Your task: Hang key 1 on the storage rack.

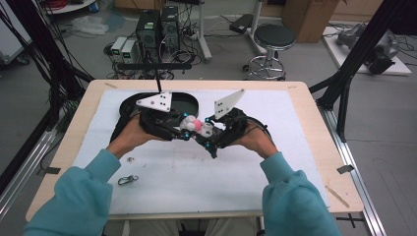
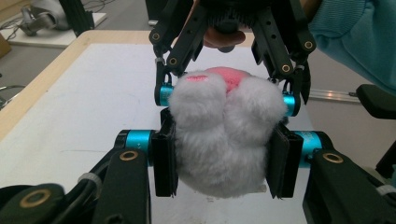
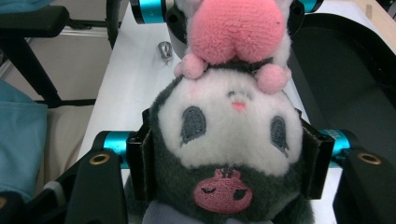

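Note:
A small plush toy point(image 1: 197, 125) with a white face, dark grey hood and pink parts hangs between both grippers above the middle of the white mat point(image 1: 196, 182). My left gripper point(image 2: 223, 158) is shut on the toy's white furry body point(image 2: 219, 135); in the high view this left gripper point(image 1: 185, 129) comes in from the left. My right gripper point(image 3: 229, 158) is shut on the toy's head point(image 3: 231, 121), its pads pressing the hood's sides; in the high view the right gripper point(image 1: 210, 131) comes in from the right. The two grippers face each other, almost touching.
A black tray point(image 1: 188, 101) lies on the mat just behind the grippers, also at the right of the right gripper view point(image 3: 345, 70). A metal key ring point(image 1: 128, 180) and a small metal piece point(image 1: 131, 159) lie front left. A stool point(image 1: 273, 37) stands beyond the table.

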`<state>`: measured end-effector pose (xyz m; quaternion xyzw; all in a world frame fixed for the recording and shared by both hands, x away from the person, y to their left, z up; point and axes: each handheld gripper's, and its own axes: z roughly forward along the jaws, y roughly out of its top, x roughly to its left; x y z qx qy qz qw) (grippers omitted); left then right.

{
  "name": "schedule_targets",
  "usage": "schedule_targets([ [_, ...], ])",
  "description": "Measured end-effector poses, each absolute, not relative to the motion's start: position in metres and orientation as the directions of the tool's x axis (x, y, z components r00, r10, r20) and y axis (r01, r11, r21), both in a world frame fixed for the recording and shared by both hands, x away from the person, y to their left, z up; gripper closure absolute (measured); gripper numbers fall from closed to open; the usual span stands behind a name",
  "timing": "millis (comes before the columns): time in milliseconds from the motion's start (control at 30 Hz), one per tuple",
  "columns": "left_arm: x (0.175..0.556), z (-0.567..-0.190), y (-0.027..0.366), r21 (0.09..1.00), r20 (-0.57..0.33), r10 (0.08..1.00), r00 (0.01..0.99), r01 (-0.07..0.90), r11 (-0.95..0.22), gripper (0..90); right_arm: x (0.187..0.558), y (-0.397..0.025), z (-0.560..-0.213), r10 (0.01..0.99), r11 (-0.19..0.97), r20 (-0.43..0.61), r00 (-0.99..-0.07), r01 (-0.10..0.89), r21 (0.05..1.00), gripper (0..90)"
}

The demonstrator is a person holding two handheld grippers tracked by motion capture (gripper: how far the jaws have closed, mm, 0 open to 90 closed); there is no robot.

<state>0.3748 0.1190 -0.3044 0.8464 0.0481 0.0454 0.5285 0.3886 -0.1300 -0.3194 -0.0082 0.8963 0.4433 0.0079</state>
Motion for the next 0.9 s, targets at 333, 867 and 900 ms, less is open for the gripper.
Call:
schedule_targets([
  [333, 0.376, -0.302, 0.122, 0.891, 0.012, 0.205, 0.979, 0.082, -0.447, 54.3, 0.391, -0.133, -0.322, 0.147, 0.524, -0.011, -0.989, 0.069, 0.849, 0.6],
  [867, 0.378, -0.286, 0.159, 0.919, 0.0, 0.371, 0.929, 0.147, -0.367, 54.3, 0.37, -0.193, -0.322, 0.339, 0.356, -0.03, -0.94, 0.099, 0.929, 0.6],
  [900, 0.378, -0.285, 0.161, 0.92, -0.002, 0.382, 0.924, 0.152, -0.362, 54.3, 0.37, -0.193, -0.322, 0.339, 0.356, -0.03, -0.94, 0.099, 0.929, 0.6],
])
